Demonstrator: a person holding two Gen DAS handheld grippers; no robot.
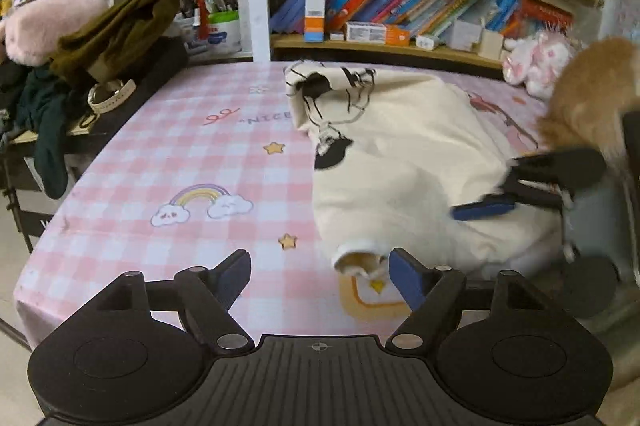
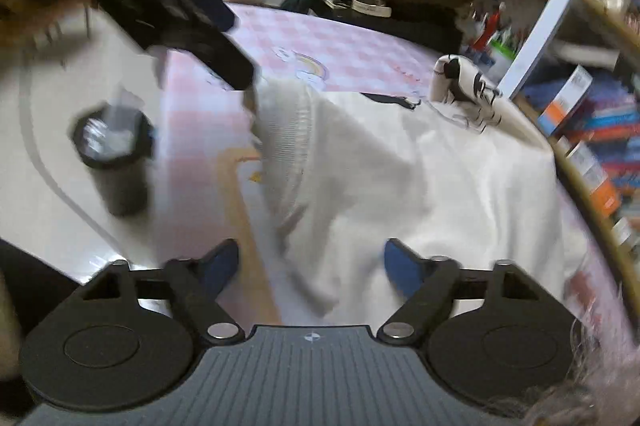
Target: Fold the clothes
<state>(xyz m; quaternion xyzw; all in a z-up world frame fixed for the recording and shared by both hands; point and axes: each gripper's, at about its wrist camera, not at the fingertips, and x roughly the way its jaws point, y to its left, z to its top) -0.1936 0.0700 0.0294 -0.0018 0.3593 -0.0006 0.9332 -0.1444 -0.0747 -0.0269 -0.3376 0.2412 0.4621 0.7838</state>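
A cream sweatshirt (image 1: 404,146) with black printed drawings lies crumpled on the pink checked tablecloth (image 1: 180,154). One ribbed cuff (image 1: 356,260) rests right beside the right fingertip of my left gripper (image 1: 320,266), which is open and holds nothing. My right gripper (image 1: 488,186) hovers over the sweatshirt's right side. In the right wrist view the sweatshirt (image 2: 420,166) spreads ahead of my right gripper (image 2: 312,262), which is open above the cloth with no grip on it. My left gripper (image 2: 240,50) shows blurred at the upper left, its tip near the ribbed hem (image 2: 288,138).
A pile of olive and dark clothes (image 1: 112,30) with a watch sits at the table's left. Bookshelves (image 1: 400,6) stand behind, and plush toys (image 1: 536,62) lie at the back right. A fuzzy orange sleeve (image 1: 588,90) shows at right. A black chair caster (image 2: 112,150) is off the table's edge.
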